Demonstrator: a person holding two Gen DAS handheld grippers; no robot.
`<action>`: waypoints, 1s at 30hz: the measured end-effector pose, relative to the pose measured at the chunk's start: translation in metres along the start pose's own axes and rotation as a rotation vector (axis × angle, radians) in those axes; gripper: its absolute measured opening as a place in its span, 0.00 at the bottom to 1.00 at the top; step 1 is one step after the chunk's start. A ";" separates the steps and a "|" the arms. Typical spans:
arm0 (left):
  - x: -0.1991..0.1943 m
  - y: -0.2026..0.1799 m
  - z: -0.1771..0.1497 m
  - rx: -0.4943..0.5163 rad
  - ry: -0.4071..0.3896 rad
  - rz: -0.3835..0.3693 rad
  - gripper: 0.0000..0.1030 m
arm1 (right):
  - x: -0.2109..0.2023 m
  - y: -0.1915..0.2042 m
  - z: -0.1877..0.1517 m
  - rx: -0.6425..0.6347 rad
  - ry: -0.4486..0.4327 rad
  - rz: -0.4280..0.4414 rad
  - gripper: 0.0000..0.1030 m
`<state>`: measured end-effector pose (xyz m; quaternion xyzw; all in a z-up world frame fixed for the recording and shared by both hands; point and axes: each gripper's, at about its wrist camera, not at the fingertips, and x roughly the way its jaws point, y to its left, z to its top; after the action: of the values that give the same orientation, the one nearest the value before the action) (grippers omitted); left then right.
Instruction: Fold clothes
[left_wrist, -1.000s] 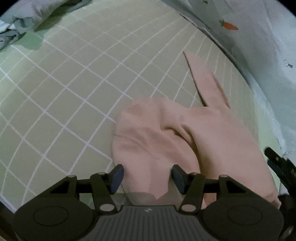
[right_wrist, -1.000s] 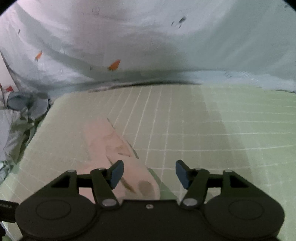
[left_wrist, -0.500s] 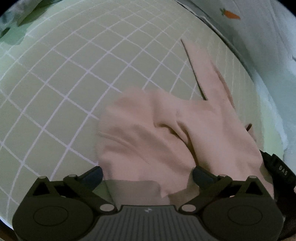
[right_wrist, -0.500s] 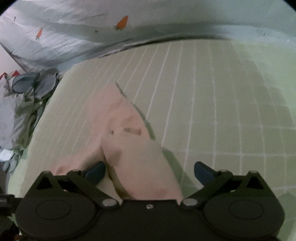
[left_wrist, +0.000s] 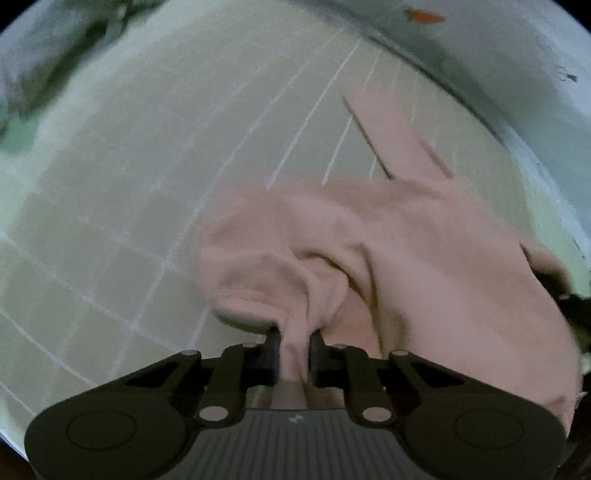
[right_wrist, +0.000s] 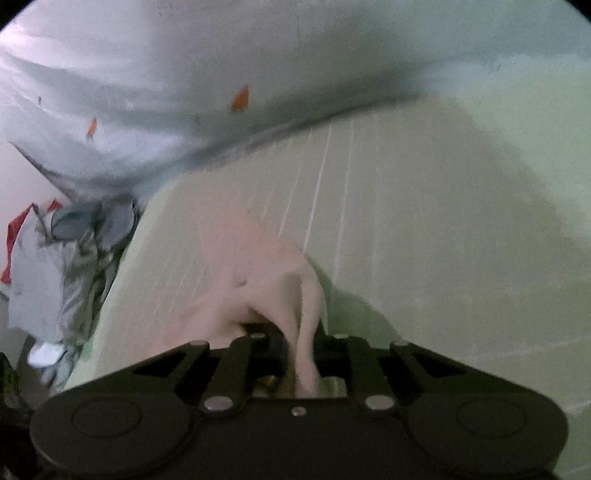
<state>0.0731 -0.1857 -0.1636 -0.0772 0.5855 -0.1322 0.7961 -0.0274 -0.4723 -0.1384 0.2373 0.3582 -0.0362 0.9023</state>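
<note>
Left wrist view: my left gripper (left_wrist: 293, 341) has its jaws closed on a pinch of the pink garment (left_wrist: 424, 240), which lies rumpled on the green grid mat (left_wrist: 147, 184). My right gripper (right_wrist: 298, 343) likewise clamps a fold. Soft, light, limp cloth, I judge; edges and corners give the best hold.

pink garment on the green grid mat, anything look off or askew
The pink fabric garment is bunched and creased, not flat, on the green grid-lined mat; one long strip sticks out askew. Both the left gripper and the right gripper pinch it.
</note>
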 end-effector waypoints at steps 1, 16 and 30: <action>-0.006 -0.003 0.003 0.017 -0.032 0.015 0.15 | -0.013 0.000 0.005 -0.029 -0.052 -0.042 0.11; -0.022 -0.065 0.045 0.296 -0.203 0.020 0.20 | -0.082 -0.054 0.026 -0.006 -0.127 -0.525 0.38; 0.002 -0.026 0.020 0.048 -0.044 -0.080 0.63 | -0.037 -0.047 0.029 -0.113 -0.085 -0.435 0.91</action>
<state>0.0899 -0.2115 -0.1525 -0.0842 0.5608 -0.1762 0.8046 -0.0476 -0.5311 -0.1150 0.1018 0.3639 -0.2200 0.8993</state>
